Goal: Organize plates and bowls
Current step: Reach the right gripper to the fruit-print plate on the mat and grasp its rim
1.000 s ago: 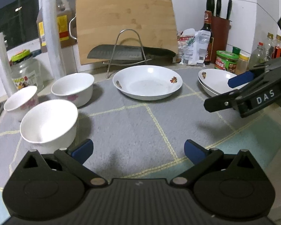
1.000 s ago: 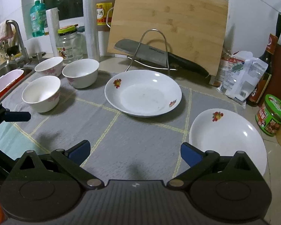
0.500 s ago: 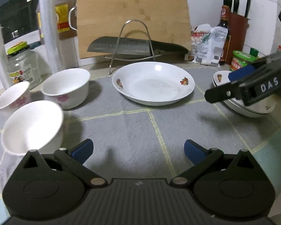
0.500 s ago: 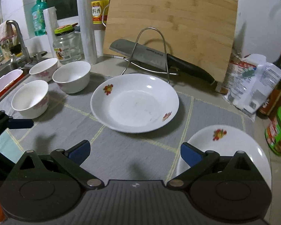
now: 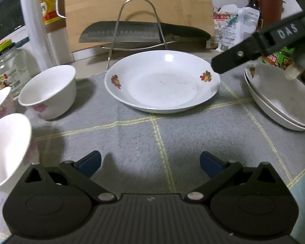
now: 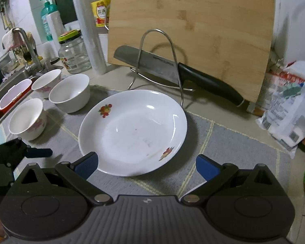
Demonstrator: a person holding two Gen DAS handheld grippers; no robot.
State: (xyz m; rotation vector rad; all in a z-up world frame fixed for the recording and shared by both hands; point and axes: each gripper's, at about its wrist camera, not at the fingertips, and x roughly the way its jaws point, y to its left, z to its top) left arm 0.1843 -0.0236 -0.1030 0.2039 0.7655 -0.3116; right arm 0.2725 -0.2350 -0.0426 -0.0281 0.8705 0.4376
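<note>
Both grippers stand with jaws spread wide and empty: the right gripper [image 6: 146,165] hangs over the near rim of the lone flowered plate [image 6: 132,131], the left gripper [image 5: 150,163] over bare grey mat [image 5: 172,138]. From the left gripper, that plate lies at 12 o'clock, two stacked plates [image 5: 278,99] at 2 o'clock, three white bowls [image 5: 48,91] around 10 o'clock.

White plate [image 6: 132,134], red fruit motifs; grey mat [image 5: 172,142], yellow grid lines
</note>
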